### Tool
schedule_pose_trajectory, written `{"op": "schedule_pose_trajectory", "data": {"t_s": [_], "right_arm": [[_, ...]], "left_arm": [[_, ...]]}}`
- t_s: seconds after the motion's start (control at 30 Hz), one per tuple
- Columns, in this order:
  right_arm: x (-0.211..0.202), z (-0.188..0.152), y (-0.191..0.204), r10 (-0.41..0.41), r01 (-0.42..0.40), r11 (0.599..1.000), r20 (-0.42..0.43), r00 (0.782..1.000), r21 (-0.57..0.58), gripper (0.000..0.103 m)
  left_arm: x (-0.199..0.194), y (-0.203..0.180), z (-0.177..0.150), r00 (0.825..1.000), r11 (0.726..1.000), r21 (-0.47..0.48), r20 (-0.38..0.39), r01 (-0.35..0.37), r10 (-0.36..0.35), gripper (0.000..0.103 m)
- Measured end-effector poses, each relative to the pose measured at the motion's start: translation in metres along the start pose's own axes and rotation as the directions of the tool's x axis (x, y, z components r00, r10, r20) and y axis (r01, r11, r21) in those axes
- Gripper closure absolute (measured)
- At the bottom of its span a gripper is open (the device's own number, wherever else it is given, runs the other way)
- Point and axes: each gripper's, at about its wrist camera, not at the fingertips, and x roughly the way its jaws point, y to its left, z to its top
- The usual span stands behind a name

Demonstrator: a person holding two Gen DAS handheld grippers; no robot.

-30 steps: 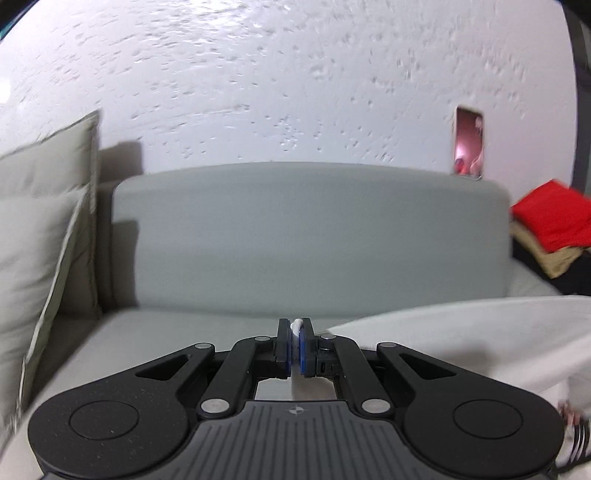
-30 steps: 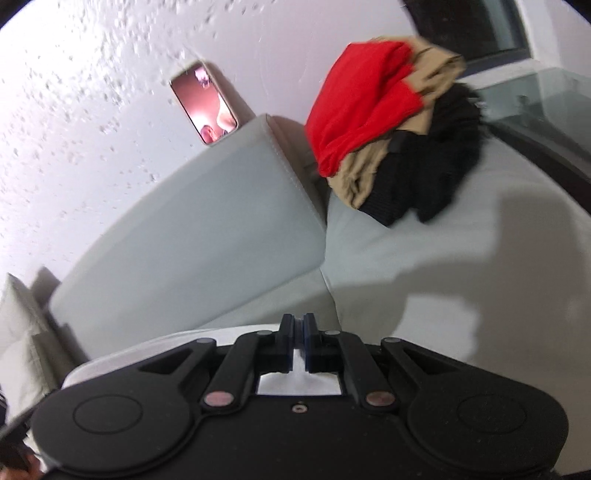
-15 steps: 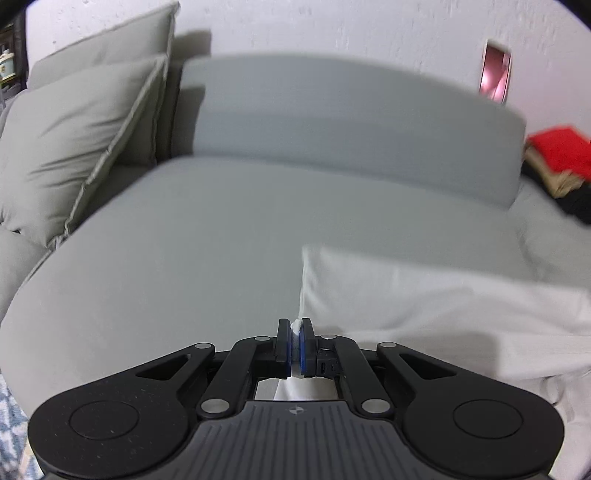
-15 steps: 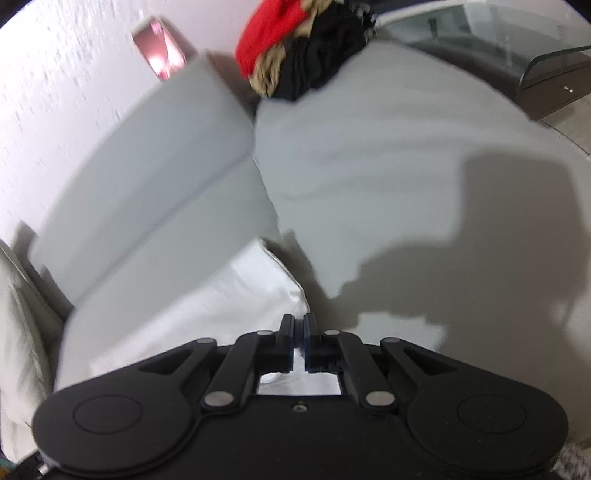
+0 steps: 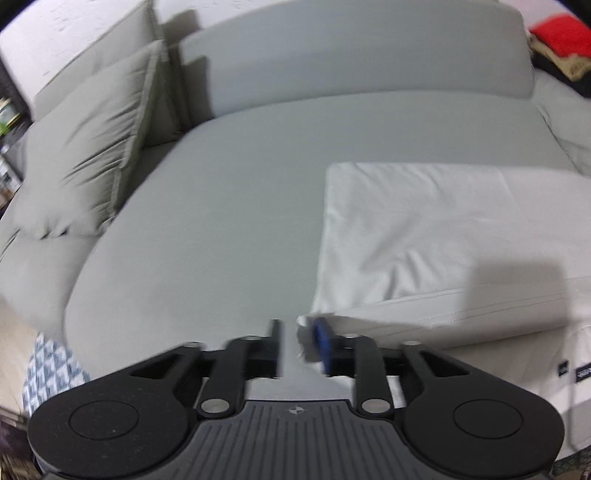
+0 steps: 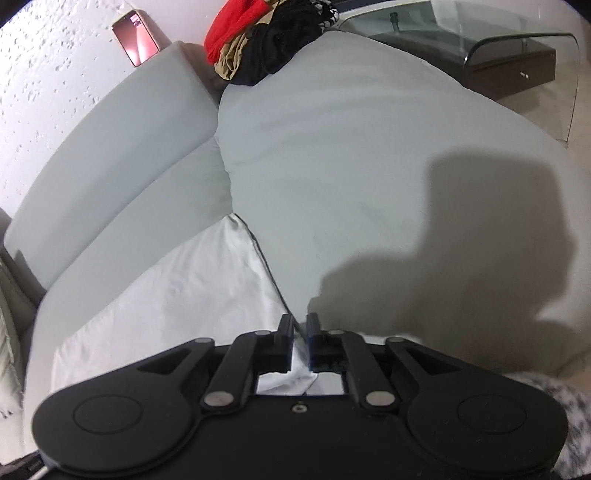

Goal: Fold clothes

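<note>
A white garment (image 5: 443, 229) lies folded flat on the grey sofa seat (image 5: 221, 206), its near hem doubled over. My left gripper (image 5: 298, 345) hovers at the garment's near left corner. Its jaws are opening, and the corner of cloth only rests against the blue right pad (image 5: 322, 343). In the right wrist view the same white garment (image 6: 177, 288) spreads to the left. My right gripper (image 6: 300, 332) is at its near right edge with jaws opening. A thin edge of cloth runs through the narrow gap, and the pads do not press on it.
A pile of red, tan and black clothes (image 6: 258, 44) sits at the sofa's far right corner, also seen as the pile (image 5: 557, 33). A phone (image 6: 135, 44) leans on the backrest. Grey cushions (image 5: 85, 158) stand at left. A glass table (image 6: 517, 48) is at right.
Both grippers came down and tilted toward the seat, bringing the white garment down flat. Both sets of jaws, shut on cloth before, have parted.
</note>
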Motion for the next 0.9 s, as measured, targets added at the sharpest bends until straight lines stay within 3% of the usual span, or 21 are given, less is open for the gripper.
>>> {"op": "schedule_pose_trajectory", "data": {"t_s": [0.03,0.1,0.17,0.27,0.37,0.4,0.43,0.47,0.5,0.53,0.6,0.67,0.7,0.77,0.83,0.9], "right_arm": [[-0.011,-0.002,0.0,0.01,-0.01,1.0,0.021,1.0,-0.016,0.073],[-0.026,-0.001,0.005,0.05,-0.048,0.997,0.049,0.998,-0.052,0.071],[-0.02,0.001,0.017,0.162,-0.164,0.983,-0.035,0.986,-0.083,0.07],[-0.008,0.005,0.038,0.296,-0.314,0.943,-0.159,0.942,-0.108,0.069],[0.022,0.003,0.068,0.248,-0.278,0.951,-0.202,0.948,-0.138,0.069],[0.03,0.003,0.077,0.227,-0.26,0.953,-0.203,0.952,-0.156,0.069],[0.035,0.002,0.085,0.208,-0.244,0.955,-0.207,0.956,-0.17,0.058],[0.038,0.0,0.091,0.163,-0.204,0.959,-0.205,0.965,-0.198,0.026],[0.041,-0.002,0.096,0.097,-0.144,0.96,-0.201,0.975,-0.24,0.012],[0.043,-0.003,0.099,0.048,-0.102,0.956,-0.197,0.979,-0.276,0.009],[0.045,-0.002,0.1,0.028,-0.091,0.946,-0.201,0.979,-0.311,0.009],[0.044,0.0,0.094,0.083,-0.141,0.954,-0.221,0.972,-0.263,0.014],[0.048,-0.002,0.093,0.085,-0.148,0.956,-0.24,0.967,-0.255,0.02],[0.061,-0.012,0.089,0.062,-0.141,0.956,-0.291,0.955,-0.258,0.063],[0.053,-0.023,0.085,0.039,-0.128,0.944,-0.283,0.958,-0.304,0.073],[0.036,-0.034,0.082,0.051,-0.178,0.929,-0.364,0.93,-0.325,0.078]], "left_arm": [[-0.007,0.008,0.0,1.0,0.999,-0.03,0.022,0.017,-0.017,0.07],[-0.014,0.023,0.004,0.991,0.994,-0.052,0.098,0.095,-0.09,0.07],[-0.018,0.016,0.015,0.974,0.983,-0.034,0.14,0.182,-0.176,0.067],[-0.005,-0.017,0.034,0.951,0.962,0.033,0.141,0.272,-0.274,0.062],[0.014,-0.051,0.052,0.957,0.958,0.086,0.082,0.272,-0.279,0.06],[0.02,-0.061,0.057,0.958,0.958,0.101,0.074,0.27,-0.277,0.054],[0.024,-0.067,0.058,0.96,0.958,0.117,0.07,0.26,-0.269,0.049],[0.03,-0.072,0.058,0.966,0.962,0.128,0.056,0.242,-0.251,0.049],[0.036,-0.077,0.058,0.972,0.965,0.139,0.043,0.224,-0.231,0.049],[0.042,-0.081,0.059,0.976,0.967,0.151,0.029,0.207,-0.214,0.049],[0.052,-0.083,0.055,0.977,0.964,0.166,0.001,0.209,-0.212,0.049],[0.059,-0.085,0.042,0.977,0.959,0.185,-0.02,0.214,-0.214,0.049],[0.057,-0.084,0.036,0.977,0.958,0.193,-0.009,0.211,-0.214,0.049],[0.052,-0.082,0.025,0.977,0.955,0.208,-0.001,0.211,-0.215,0.049],[0.043,-0.08,0.013,0.971,0.942,0.237,-0.03,0.237,-0.237,0.053],[0.02,-0.075,-0.005,0.959,0.906,0.318,-0.045,0.278,-0.278,0.062]]}}
